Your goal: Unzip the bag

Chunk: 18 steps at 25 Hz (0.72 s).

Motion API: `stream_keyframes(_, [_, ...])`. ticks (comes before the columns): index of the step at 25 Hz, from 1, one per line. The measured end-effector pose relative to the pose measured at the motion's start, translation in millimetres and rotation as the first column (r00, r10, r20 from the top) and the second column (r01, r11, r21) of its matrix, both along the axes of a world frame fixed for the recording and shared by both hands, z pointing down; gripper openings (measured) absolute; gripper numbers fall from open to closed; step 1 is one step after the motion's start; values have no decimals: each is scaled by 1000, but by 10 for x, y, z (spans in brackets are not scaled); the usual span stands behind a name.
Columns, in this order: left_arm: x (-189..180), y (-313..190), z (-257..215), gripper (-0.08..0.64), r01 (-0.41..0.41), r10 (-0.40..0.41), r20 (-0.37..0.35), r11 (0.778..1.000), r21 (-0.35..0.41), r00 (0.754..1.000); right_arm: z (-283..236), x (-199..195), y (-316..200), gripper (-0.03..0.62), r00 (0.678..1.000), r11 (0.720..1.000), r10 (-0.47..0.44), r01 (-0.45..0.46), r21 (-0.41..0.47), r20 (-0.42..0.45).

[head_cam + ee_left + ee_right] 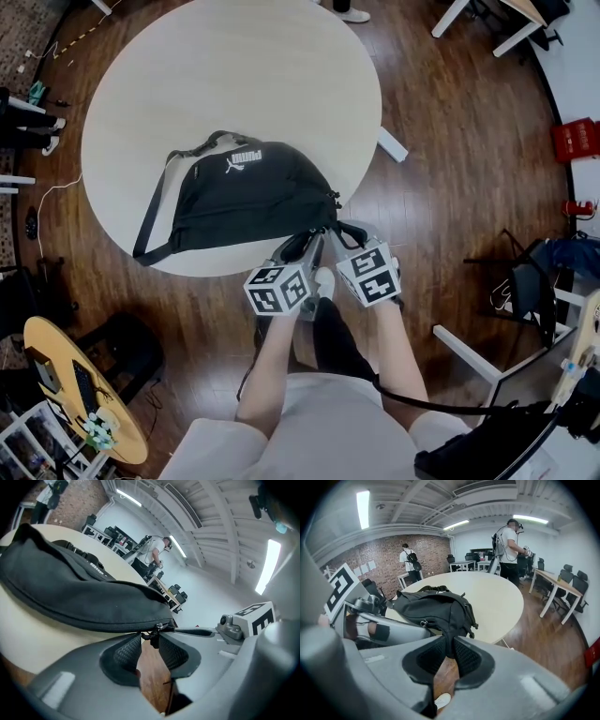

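The bag (244, 192) lies on the table (234, 75) with one end at the near edge, where both grippers work.

Right gripper (449, 657): the jaws are closed on the fabric of that end, which runs down between the pads. The rest of the bag lies ahead of the jaws. This grip likely anchors the end so the bag cannot slide when the zip is drawn.

Left gripper (151, 648): the jaws stand part-way in, with the pull (153, 637) caught between the pad tips. Floor shows through the wider gap behind it. The zip (103, 626) runs ahead and to the left of the jaws along the seam and appears closed along its length, so unzipping has not begun.

The pull sits at the very tips, so the hold is judged shallow and may slip. The next move calls for drawing the pull along the seam, away from the right gripper and in line with the zip.
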<state>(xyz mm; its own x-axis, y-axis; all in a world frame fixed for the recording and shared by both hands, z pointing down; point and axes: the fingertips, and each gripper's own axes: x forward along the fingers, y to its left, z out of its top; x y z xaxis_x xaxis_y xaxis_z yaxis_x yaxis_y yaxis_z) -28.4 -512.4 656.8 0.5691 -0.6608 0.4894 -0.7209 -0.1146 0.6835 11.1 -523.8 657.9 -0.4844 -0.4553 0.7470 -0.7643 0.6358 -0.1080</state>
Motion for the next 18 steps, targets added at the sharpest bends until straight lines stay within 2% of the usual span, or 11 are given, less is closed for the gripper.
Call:
stream_keyframes(5, [17,-11,0,66,38,-38,-44,999,0,998,-7,-20,14,40,1000,1000,4,-4,-19,14])
stream_keyframes(11, [-88,50,-16,51,47,-47,-9,999,-1,999,11,-2,-9,40,999,999,39,-39,-34,5])
stream_keyframes(18, [-238,100,-15,49,19,-19,38,1000,17,999,67,10,12,38,997,996,76,-76,-44,-3])
